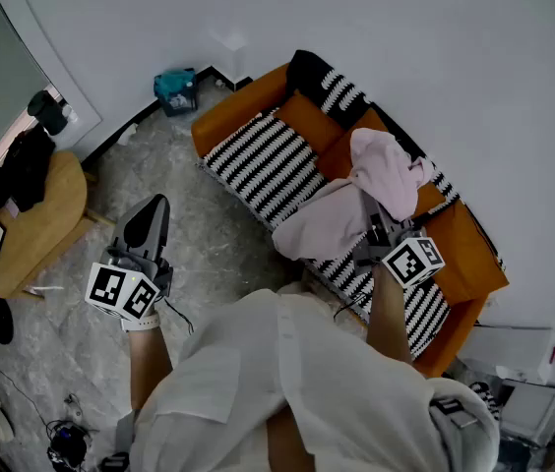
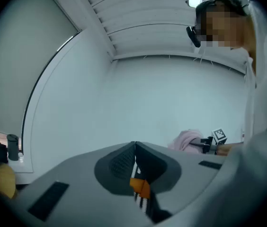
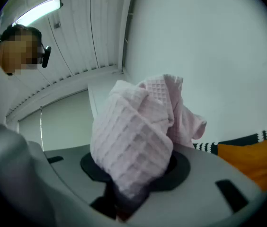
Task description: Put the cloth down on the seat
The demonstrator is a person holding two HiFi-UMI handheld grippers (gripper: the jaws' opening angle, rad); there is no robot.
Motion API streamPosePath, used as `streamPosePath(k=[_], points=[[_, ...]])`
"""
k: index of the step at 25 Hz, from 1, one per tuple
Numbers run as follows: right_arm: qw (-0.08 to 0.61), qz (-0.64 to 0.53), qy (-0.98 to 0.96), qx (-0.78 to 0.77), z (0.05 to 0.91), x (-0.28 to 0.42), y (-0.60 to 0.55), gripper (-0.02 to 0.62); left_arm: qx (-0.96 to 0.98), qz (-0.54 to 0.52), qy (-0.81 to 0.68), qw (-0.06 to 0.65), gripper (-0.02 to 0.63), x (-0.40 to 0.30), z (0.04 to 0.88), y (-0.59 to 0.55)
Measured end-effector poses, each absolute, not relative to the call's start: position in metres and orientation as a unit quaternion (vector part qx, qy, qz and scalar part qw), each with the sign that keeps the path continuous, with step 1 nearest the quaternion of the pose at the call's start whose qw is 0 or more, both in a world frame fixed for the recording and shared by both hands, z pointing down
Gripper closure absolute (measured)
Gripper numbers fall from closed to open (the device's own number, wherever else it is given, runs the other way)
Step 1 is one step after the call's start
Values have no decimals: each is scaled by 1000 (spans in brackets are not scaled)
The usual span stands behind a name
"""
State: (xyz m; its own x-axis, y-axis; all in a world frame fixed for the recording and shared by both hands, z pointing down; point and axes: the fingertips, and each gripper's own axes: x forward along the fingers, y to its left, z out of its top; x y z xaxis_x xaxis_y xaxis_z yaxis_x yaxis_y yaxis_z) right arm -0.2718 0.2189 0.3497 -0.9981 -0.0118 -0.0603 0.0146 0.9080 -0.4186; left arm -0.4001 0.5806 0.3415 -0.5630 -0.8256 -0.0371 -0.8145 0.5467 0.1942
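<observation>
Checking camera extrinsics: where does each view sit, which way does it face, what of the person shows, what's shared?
Head view: on the person's head, steeply down at the sofa and cloth; shirt, both forearms, left gripper and right gripper show.
Left gripper view: on the left gripper, level along its shut jaws at a white wall; sleeve at right.
Right gripper view: on the right gripper, along jaws clamped on the cloth; person's head upper left.
Shared: all three show cloth and sofa.

An orange sofa (image 1: 233,111) on a grey floor (image 1: 199,244), black-and-white striped cushions (image 1: 263,165) covering its seat; a pink cloth (image 1: 327,224) spreads over the middle.
</observation>
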Motion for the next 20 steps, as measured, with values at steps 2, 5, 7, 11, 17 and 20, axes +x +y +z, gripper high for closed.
streamPosePath(k=[2, 5, 7, 11, 17, 20], points=[[30, -211, 977, 6, 347, -273, 224, 419, 467, -96, -879, 28, 589, -400, 340, 583], [31, -209, 977, 11, 344, -275, 226, 419, 471, -96, -876, 28, 589, -399, 339, 580], [33, -211, 977, 13, 342, -276, 226, 418, 476, -96, -874, 28, 589, -401, 341, 577], [35, -211, 977, 10, 340, -278, 224, 419, 479, -101, -872, 30, 589, -405, 347, 576], [41, -232, 972, 3, 343, -278, 211, 415, 480, -102, -871, 41, 589, -407, 352, 567], [46, -253, 966, 0, 347, -279, 200, 410, 484, -105, -867, 52, 589, -412, 356, 555]])
